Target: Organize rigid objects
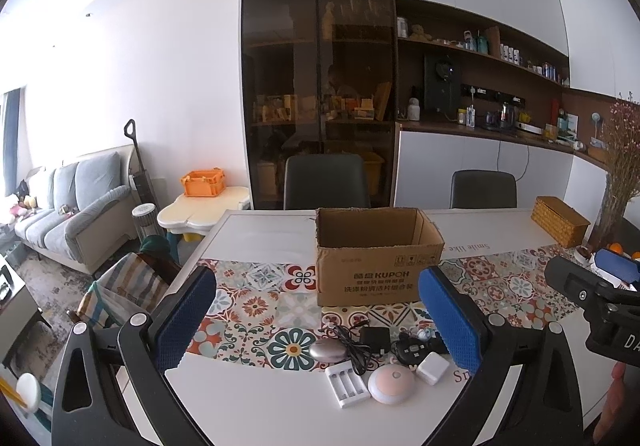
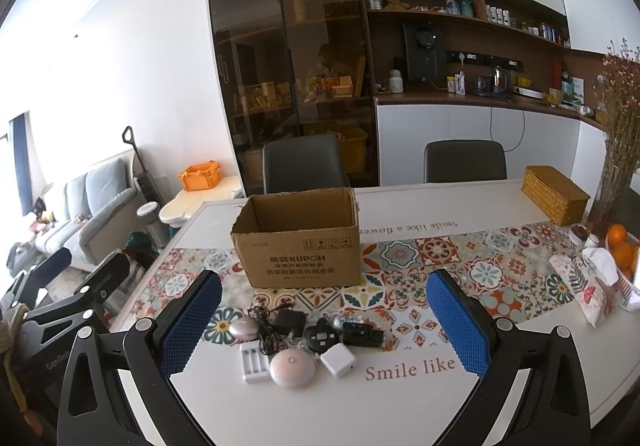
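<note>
An open cardboard box (image 1: pixel 378 258) (image 2: pixel 300 246) stands on the patterned runner at the table's middle. In front of it lies a cluster of small things: a silver oval case (image 1: pixel 329 351) (image 2: pixel 244 326), a black adapter with cable (image 1: pixel 374 340) (image 2: pixel 288 320), a white battery charger (image 1: pixel 347 384) (image 2: pixel 253 362), a round pink light (image 1: pixel 392 384) (image 2: pixel 293 367), a white cube charger (image 1: pixel 433 367) (image 2: pixel 338 360) and black gadgets (image 1: pixel 414 348) (image 2: pixel 344 334). My left gripper (image 1: pixel 320 322) is open and empty above the cluster. My right gripper (image 2: pixel 324 322) is open and empty too, and shows at the right edge of the left wrist view (image 1: pixel 596 286).
A wicker box (image 2: pixel 556 200) sits at the far right of the white table (image 2: pixel 400 406). A tissue pack (image 2: pixel 588 286), a basket of oranges (image 2: pixel 620 250) and a vase of dried flowers (image 2: pixel 620 126) stand at the right. Two chairs (image 2: pixel 304 162) stand behind the table.
</note>
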Tool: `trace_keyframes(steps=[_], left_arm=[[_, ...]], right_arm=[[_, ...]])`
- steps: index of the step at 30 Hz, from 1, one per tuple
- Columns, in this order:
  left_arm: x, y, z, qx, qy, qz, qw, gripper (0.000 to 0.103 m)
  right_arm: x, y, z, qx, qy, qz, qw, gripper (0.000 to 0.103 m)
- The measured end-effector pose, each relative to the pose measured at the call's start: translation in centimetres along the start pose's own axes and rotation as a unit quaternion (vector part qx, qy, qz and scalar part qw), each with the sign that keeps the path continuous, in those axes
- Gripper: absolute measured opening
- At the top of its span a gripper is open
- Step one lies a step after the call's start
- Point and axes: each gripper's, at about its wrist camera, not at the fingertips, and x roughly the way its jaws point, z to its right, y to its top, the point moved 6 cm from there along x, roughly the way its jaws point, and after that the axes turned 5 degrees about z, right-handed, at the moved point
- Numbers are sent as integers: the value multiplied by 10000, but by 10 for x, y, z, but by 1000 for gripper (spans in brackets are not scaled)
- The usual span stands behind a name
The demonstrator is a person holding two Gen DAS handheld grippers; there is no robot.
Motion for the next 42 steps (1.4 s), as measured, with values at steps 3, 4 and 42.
trace_keyframes(steps=[3,4,42], left_arm=[[0,0,0,-4,-4,-3,10000,103],[0,0,0,-6,-3,-4,10000,103],[53,-93,24,-65,526,-1572,9861,103]], right_arm=[[0,0,0,9,-2,-9,10000,103],[0,0,-1,13,-1,-10,10000,103],[91,-78,19,-289,452,-1931,9797,102]])
